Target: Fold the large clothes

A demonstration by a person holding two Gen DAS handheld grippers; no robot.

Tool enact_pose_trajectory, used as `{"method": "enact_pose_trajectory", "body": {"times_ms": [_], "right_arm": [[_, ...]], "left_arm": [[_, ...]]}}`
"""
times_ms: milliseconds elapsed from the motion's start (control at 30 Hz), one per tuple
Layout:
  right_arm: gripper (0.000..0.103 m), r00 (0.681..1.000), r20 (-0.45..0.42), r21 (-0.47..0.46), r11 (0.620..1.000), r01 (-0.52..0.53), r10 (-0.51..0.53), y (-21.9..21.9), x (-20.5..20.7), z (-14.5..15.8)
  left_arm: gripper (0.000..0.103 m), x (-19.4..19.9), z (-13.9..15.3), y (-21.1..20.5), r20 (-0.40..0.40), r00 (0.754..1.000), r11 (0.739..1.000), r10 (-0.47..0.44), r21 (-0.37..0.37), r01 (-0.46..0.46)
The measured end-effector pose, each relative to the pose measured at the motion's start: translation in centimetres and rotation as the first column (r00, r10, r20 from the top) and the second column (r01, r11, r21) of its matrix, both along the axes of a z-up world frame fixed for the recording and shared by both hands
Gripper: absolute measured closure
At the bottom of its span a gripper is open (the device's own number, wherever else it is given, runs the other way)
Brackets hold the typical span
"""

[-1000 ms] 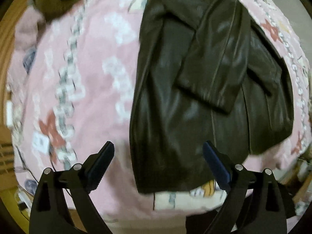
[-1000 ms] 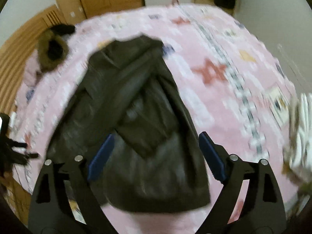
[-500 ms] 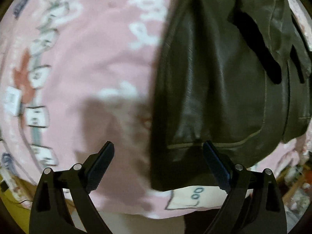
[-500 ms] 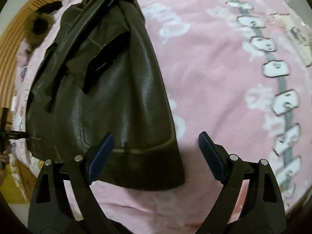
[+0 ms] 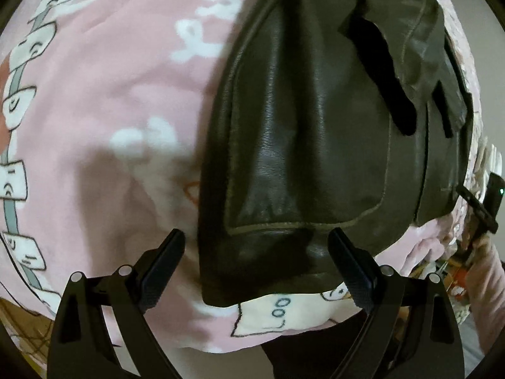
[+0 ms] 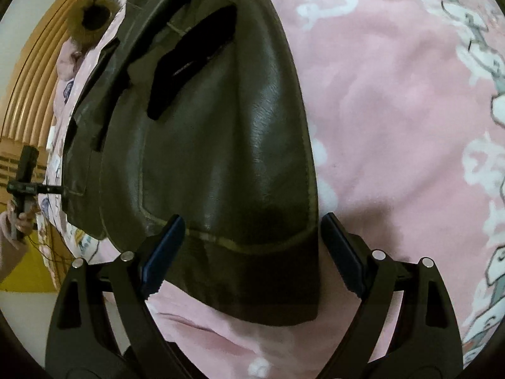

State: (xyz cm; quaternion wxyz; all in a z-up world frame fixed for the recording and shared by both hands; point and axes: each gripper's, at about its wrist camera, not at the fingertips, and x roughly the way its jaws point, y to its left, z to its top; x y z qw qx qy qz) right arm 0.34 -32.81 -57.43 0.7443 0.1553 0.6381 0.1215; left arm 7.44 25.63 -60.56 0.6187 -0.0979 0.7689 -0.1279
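A dark brown leather jacket [image 5: 315, 132] lies flat on a pink patterned blanket [image 5: 110, 110], its sleeves folded across the body. My left gripper [image 5: 257, 268] is open, its jaws straddling the jacket's bottom left hem corner close above it. In the right wrist view the jacket [image 6: 221, 132] fills the middle. My right gripper [image 6: 251, 252] is open, its jaws straddling the bottom right hem corner. Neither gripper holds anything.
The pink blanket [image 6: 394, 110] covers a bed. A wooden headboard [image 6: 34, 94] and a brown furry item [image 6: 94, 15] lie far left in the right wrist view. The other gripper shows at each view's edge [image 5: 486, 202] [image 6: 25, 173].
Both grippers have dropped from high above the bed down to the jacket's bottom hem, one at each corner. Both stayed open. The jacket has not moved.
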Motion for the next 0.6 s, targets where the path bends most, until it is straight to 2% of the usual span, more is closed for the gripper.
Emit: {"method": "enact_pose_trajectory", "body": {"times_ms": [67, 133, 233, 300, 500, 600], "right_arm": [[0.012, 1.0, -0.013, 0.018, 1.0, 0.019, -0.018, -0.1, 0.2, -0.7], [0.006, 1.0, -0.026, 0.009, 1.0, 0.018, -0.017, 0.1, 0.5, -1.6], [0.005, 0.999, -0.028, -0.083, 0.996, -0.042, 0.04, 1.5, 0.7, -2.0], [0.005, 0.998, -0.023, -0.136, 0.989, -0.065, 0.063, 2.3, 0.6, -2.0], [0.005, 0.999, 0.018, -0.084, 0.995, -0.047, 0.049, 1.4, 0.0, -1.8], [0.006, 0.999, 0.014, -0.095, 0.995, -0.032, 0.034, 1.6, -0.2, -1.3]], "left_arm": [[0.014, -0.1, -0.9, 0.1, -0.031, 0.999, 0.999, 0.021, -0.035, -0.022], [0.014, -0.2, -1.8, -0.1, -0.046, 0.999, 0.999, 0.016, -0.03, -0.017], [0.012, 1.0, -3.3, -0.2, -0.071, 0.997, 1.0, -0.015, -0.007, 0.015], [0.012, 1.5, -3.5, 0.5, -0.088, 0.996, 0.999, -0.02, -0.029, 0.017], [0.013, 1.8, -2.7, 1.8, -0.12, 0.992, 0.996, -0.048, -0.075, 0.04], [0.015, 1.4, -2.3, 0.6, -0.107, 0.992, 0.997, -0.072, -0.046, 0.067]]}}
